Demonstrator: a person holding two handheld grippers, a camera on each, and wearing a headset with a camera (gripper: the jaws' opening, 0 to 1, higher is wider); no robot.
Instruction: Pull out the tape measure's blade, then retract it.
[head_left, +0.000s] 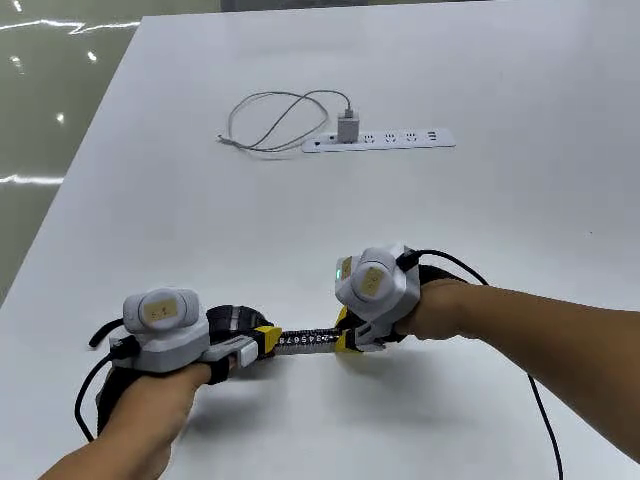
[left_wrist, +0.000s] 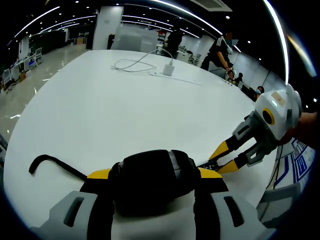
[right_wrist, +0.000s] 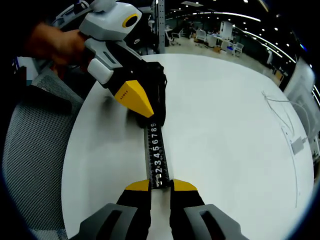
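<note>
At the near edge of the surface (head_left: 430, 215), the left claw (left_wrist: 155, 173) clamps the tape measure's black case (head_left: 235, 322); the right claw (right_wrist: 161, 186) pinches the partly drawn-out blade (right_wrist: 156, 155).

matt white table (head_left: 300, 60), black plastic tape measure (left_wrist: 150, 180)

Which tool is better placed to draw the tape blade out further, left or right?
Probably right. The right tool pinches the tip of the black white-numbered blade; the left tool clamps the black tape measure case, anchoring it.
</note>
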